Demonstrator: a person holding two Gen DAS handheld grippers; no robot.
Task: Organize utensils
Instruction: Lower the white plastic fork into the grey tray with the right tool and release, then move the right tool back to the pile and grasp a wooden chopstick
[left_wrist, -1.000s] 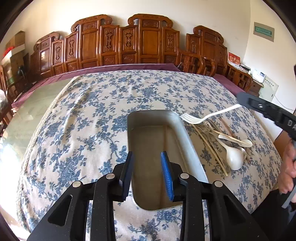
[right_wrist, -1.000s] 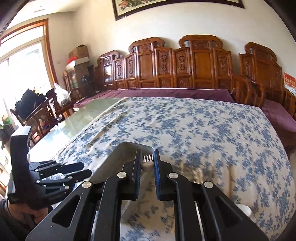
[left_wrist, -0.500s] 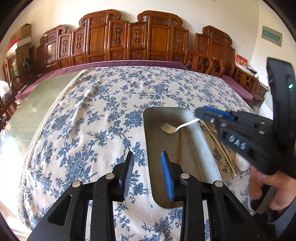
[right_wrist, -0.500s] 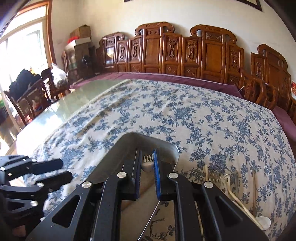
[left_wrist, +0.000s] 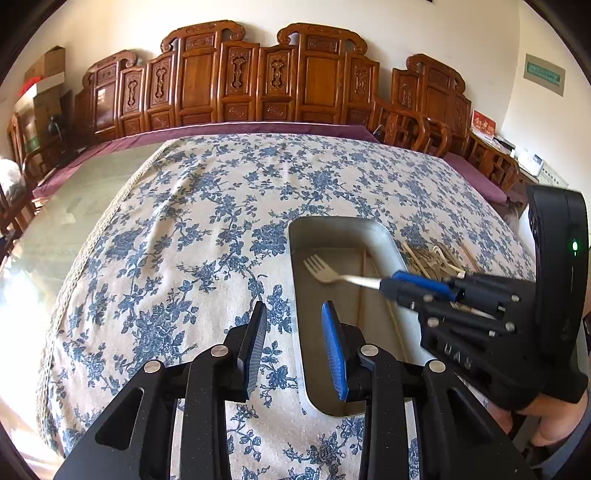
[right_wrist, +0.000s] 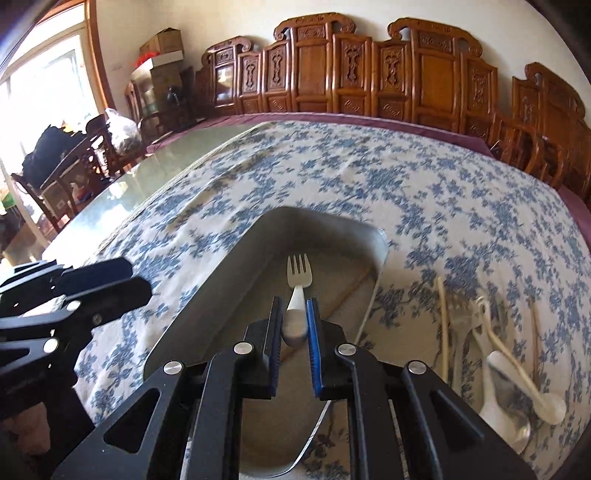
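- Right gripper (right_wrist: 294, 325) is clamped on the handle of a white fork (right_wrist: 298, 275); tines point away, over the inside of the metal tray (left_wrist: 384, 242).
- From the left wrist view the fork (left_wrist: 325, 272) sits low over the tray floor; can't tell if the tines touch it.
- Left gripper (left_wrist: 293, 347) is holding nothing, jaws partway apart, straddling the tray's left wall: one finger over the tablecloth (left_wrist: 207, 221), the other over the tray.
- A thin stick-like item (right_wrist: 351, 286) lies diagonally on the tray floor, just right of the fork. Probably a chopstick, hard to confirm.
- Remaining utensils are piled (right_wrist: 491, 347) on the cloth just right of the tray: chopsticks, a metal fork, pale spoons. They overlap, so no clean count.
- In the left view the right gripper's body covers most of that pile and part of the tray's right rim.
- The near end of the tray is hidden behind gripper fingers in both views.
- Carved wooden chairs (left_wrist: 258, 81) line the far side of the table, well apart from the work area. Bare glass tabletop (right_wrist: 155, 184) shows left of the cloth.
- Person's hand (left_wrist: 554, 421) is cut off at the lower right edge.
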